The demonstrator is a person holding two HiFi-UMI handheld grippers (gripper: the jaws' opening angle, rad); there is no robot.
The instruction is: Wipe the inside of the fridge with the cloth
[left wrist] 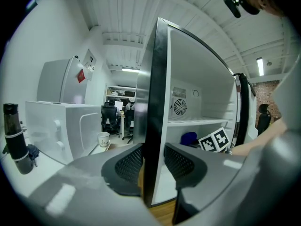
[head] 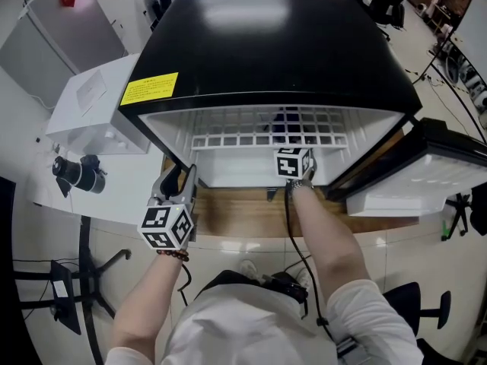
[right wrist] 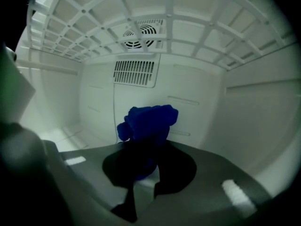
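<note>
A black mini fridge (head: 266, 44) with a white inside stands on a wooden table, its door (head: 426, 173) swung open to the right. My left gripper (head: 176, 179) is at the fridge's front left edge. In the left gripper view its jaws (left wrist: 153, 161) are shut on the fridge's left wall (left wrist: 155, 102). My right gripper's marker cube (head: 293, 162) sits at the fridge mouth, with its jaws hidden under the wire shelf (head: 266, 131). In the right gripper view, that gripper (right wrist: 149, 166) is shut on a bunched blue cloth (right wrist: 149, 124) just above the fridge floor. The cloth (left wrist: 189, 138) also shows in the left gripper view.
The wire shelf (right wrist: 141, 13) hangs close overhead, with a vent grille (right wrist: 136, 72) on the back wall. A white appliance (head: 95, 101) and a black bottle (head: 76, 173) stand left of the fridge. A strip of wooden tabletop (head: 243, 211) lies in front.
</note>
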